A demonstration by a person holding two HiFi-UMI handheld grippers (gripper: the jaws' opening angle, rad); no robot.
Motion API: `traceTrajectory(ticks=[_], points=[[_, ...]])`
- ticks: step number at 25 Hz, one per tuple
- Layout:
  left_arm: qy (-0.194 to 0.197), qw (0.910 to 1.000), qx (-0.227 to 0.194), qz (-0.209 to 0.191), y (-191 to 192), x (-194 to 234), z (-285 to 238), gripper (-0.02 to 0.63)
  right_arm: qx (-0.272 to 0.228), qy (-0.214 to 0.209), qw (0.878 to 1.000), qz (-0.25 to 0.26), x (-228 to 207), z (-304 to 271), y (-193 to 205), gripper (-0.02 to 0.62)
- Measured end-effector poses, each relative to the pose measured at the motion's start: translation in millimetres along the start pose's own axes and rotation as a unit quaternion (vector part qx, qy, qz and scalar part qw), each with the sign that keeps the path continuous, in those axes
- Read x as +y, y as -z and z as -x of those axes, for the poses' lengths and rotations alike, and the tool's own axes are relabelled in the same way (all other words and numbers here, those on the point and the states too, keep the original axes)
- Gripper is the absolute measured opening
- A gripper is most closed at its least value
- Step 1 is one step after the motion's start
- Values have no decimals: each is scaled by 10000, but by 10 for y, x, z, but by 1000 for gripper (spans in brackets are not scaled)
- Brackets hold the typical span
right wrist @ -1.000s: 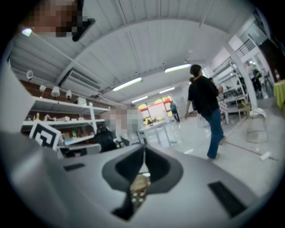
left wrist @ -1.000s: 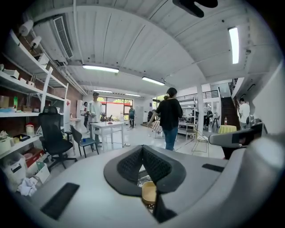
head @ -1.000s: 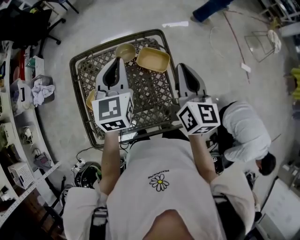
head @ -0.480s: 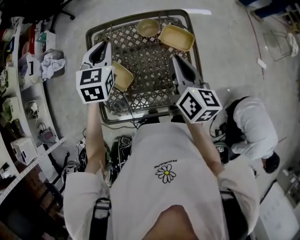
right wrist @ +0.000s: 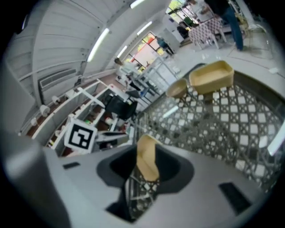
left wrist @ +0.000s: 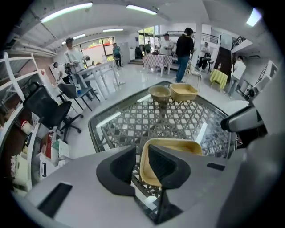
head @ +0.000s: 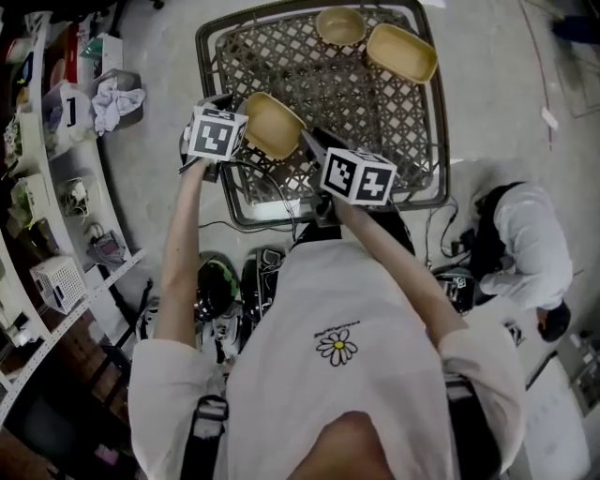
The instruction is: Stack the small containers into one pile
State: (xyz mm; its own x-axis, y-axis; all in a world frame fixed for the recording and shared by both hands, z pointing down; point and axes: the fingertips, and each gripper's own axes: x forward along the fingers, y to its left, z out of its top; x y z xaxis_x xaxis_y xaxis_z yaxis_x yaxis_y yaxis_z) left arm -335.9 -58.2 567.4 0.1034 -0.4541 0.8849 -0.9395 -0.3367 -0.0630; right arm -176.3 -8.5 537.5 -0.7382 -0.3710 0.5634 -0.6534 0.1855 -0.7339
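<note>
Three tan containers sit on the dark lattice table (head: 356, 103). At its far edge are a round bowl (head: 340, 25) and a rectangular tray (head: 401, 52); a second tray (head: 272, 125) lies near the front left corner. My left gripper (head: 242, 127) is at that near tray's left rim, my right gripper (head: 307, 141) at its right rim. In the left gripper view the near tray's (left wrist: 171, 147) wall stands between the jaws of the left gripper (left wrist: 139, 153), which are opening. The right gripper (right wrist: 144, 164) also has the tray's rim (right wrist: 146, 156) between its opening jaws.
A person in white (head: 525, 244) crouches on the floor right of the table. Shelves with clutter (head: 47, 187) run along the left. Cables and dark gear (head: 220, 286) lie on the floor by the table's front edge. Several people stand far off across the room (left wrist: 182, 42).
Both grippers have come down from over the table to the near tray, the left at one rim, the right at the other. Their jaws, shut before, now stand apart.
</note>
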Motion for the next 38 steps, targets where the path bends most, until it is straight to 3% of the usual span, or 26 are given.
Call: traceTrajectory(ticks=[7, 16, 24, 34, 38], points=[[331, 9978, 575, -68, 361, 49, -362, 110, 692, 616, 9919, -864, -394, -427, 539, 130], [481, 9948, 896, 22, 502, 58, -554, 101, 936, 789, 9815, -1470, -520, -588, 714, 129], [468, 9926, 1119, 13, 636, 37, -622, 63, 1092, 772, 9774, -1638, -567, -645, 814, 126], [525, 9924, 1109, 64, 661, 27, -602, 41, 1157, 646, 9760, -1727, -553, -681, 806, 57], [468, 9963, 691, 216, 512, 35, -436, 38, 892, 612, 9802, -1657, -559, -629, 593, 46]])
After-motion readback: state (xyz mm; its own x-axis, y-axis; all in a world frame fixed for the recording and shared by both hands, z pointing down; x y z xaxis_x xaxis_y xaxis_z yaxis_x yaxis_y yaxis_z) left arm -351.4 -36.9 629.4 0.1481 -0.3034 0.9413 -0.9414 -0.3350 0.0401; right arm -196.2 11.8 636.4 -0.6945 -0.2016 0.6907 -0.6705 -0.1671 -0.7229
